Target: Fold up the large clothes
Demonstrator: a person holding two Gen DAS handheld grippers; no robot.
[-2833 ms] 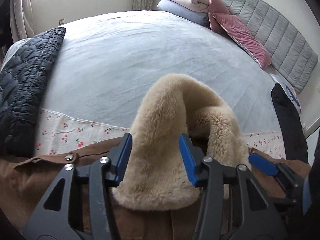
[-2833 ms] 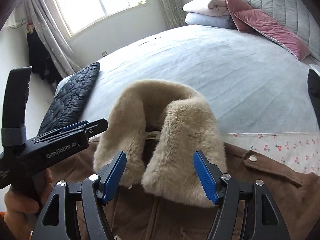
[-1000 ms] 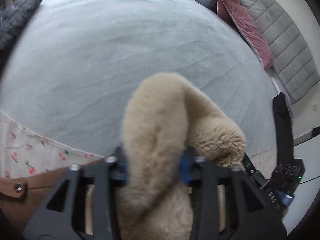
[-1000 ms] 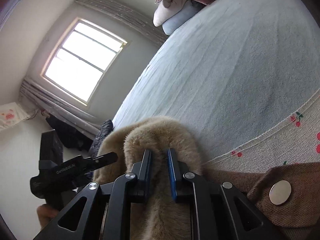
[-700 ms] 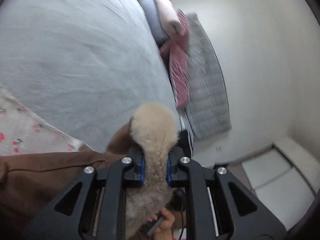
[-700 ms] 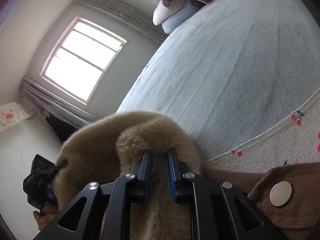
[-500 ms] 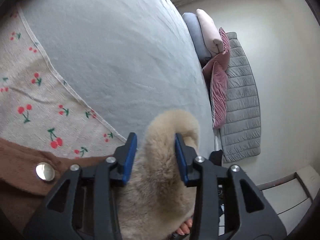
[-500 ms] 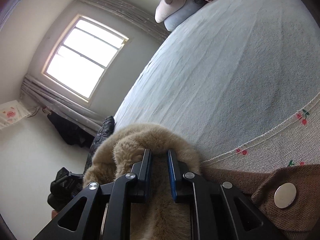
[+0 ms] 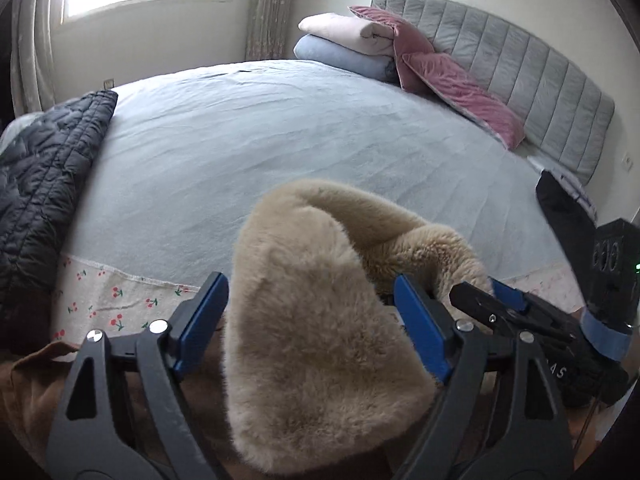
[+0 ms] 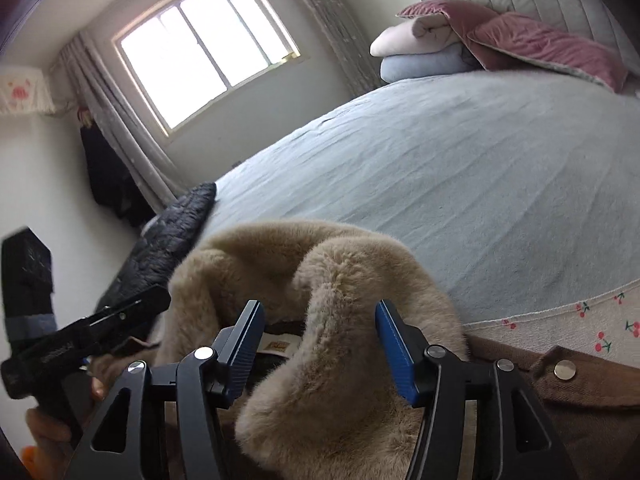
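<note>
A brown coat (image 10: 580,396) with a thick beige fur collar (image 9: 320,320) lies at the near edge of the bed. My left gripper (image 9: 312,320) straddles one collar lobe. Its jaws are opening, and the blue pads stand off the fur on both sides. My right gripper (image 10: 320,344) straddles the other collar lobe (image 10: 340,320). Its jaws are opening too, with the fur loose between them. Each view shows the other gripper beside the collar: the right gripper (image 9: 484,296) and the left gripper (image 10: 152,300), held by a hand (image 10: 44,424).
Under the coat lies a cream cloth with red cherries (image 9: 120,296) on the blue-grey bed sheet (image 9: 280,128). A dark quilted jacket (image 9: 44,196) lies along the left edge. Folded blankets (image 9: 348,44), pink pillows (image 9: 460,88) and a grey headboard (image 9: 520,68) are at the far end.
Both grippers were shut on the fur collar and tilted to the side. Now both have opened, the views have levelled, and the collar rests loose on the coat.
</note>
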